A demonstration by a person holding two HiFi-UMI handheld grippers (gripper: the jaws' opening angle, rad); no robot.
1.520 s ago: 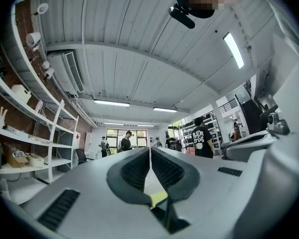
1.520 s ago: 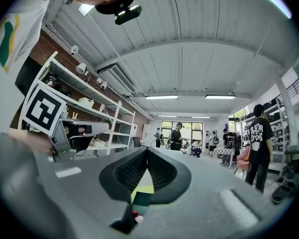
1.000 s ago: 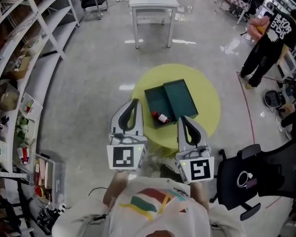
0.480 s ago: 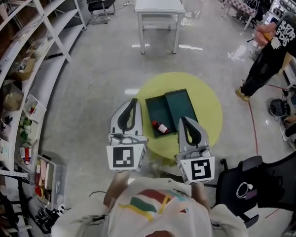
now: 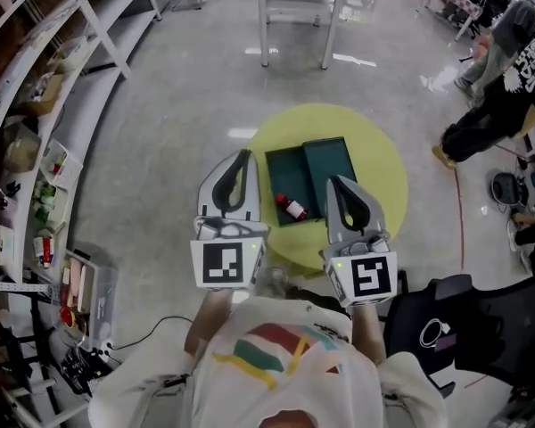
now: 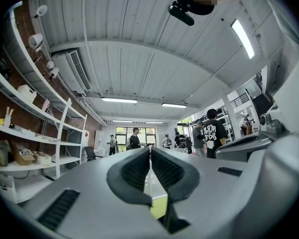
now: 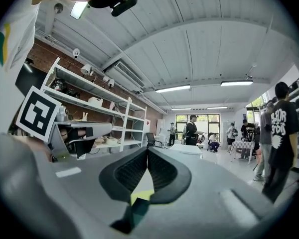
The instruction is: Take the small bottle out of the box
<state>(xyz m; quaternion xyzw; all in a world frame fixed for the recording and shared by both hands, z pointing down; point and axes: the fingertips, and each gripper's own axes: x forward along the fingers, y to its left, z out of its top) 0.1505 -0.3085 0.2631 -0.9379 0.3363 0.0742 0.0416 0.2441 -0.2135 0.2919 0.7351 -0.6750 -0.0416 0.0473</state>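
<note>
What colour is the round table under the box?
Yellow-green; the table shows best in the head view.

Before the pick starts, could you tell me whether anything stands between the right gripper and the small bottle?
Nothing visible does. The small bottle lies uncovered in the open green box; the right gripper, shut and empty, hangs just right of it in the head view.

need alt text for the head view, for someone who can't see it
Seen from above, a person holds the left hand-held gripper and right hand-held gripper, both shut and empty, near a round yellow table. On it an open green box holds a small bottle with a red cap, lying in its left half.
</note>
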